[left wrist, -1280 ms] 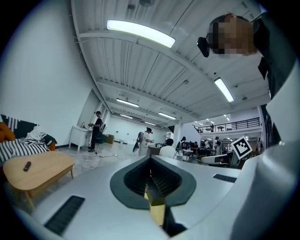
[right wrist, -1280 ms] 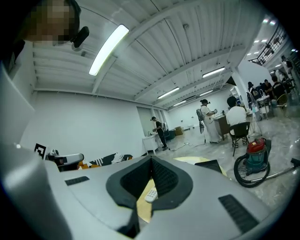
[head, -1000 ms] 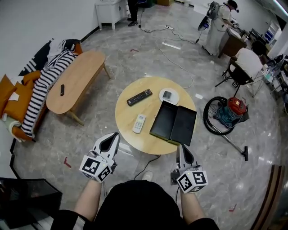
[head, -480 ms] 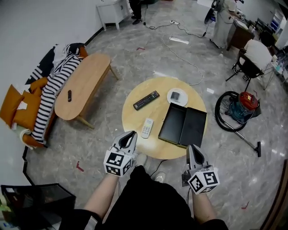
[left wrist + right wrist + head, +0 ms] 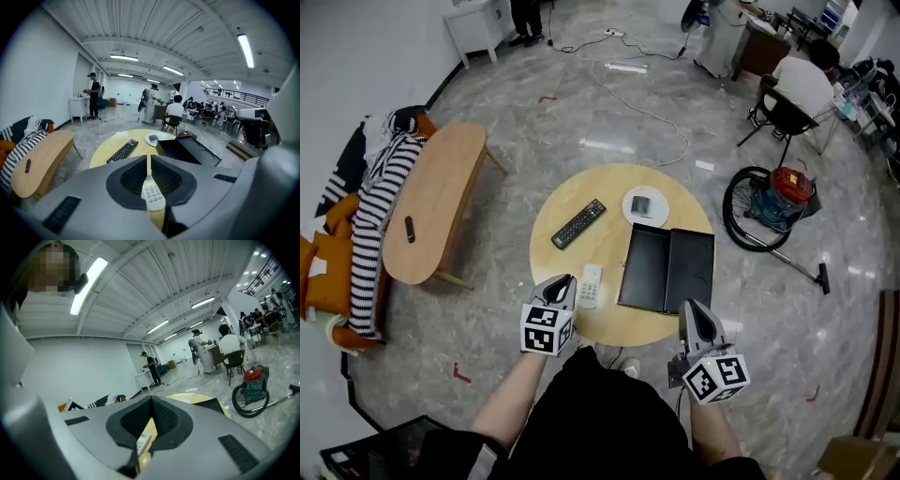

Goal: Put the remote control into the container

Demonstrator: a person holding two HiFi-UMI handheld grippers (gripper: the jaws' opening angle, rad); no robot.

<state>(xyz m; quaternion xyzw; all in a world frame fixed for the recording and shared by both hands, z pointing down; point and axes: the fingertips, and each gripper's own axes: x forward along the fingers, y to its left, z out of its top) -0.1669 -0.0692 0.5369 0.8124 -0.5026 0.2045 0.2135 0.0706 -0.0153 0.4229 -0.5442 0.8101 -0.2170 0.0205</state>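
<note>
A white remote control (image 5: pixel 591 285) lies on the round wooden table (image 5: pixel 572 197), near its front edge. To its right is an open black container (image 5: pixel 667 270), its two halves flat and nothing visible in them. A black remote (image 5: pixel 578 223) lies further back. My left gripper (image 5: pixel 562 283) is shut and empty, its tip just left of the white remote. In the left gripper view that remote (image 5: pixel 152 194) shows through the slit of the gripper (image 5: pixel 148 157). My right gripper (image 5: pixel 692 309), shut and empty, hovers at the table's front edge by the container's near corner.
A white plate (image 5: pixel 646 203) with a small grey object sits at the table's back. An oval wooden bench (image 5: pixel 431 202) and a sofa with a striped cloth (image 5: pixel 370 234) stand to the left. A red vacuum cleaner (image 5: pixel 787 187) and its hose lie to the right. People stand far behind.
Both grippers have come closer to the table. The left one has moved forward and right, up beside the white remote. Both stay shut.
</note>
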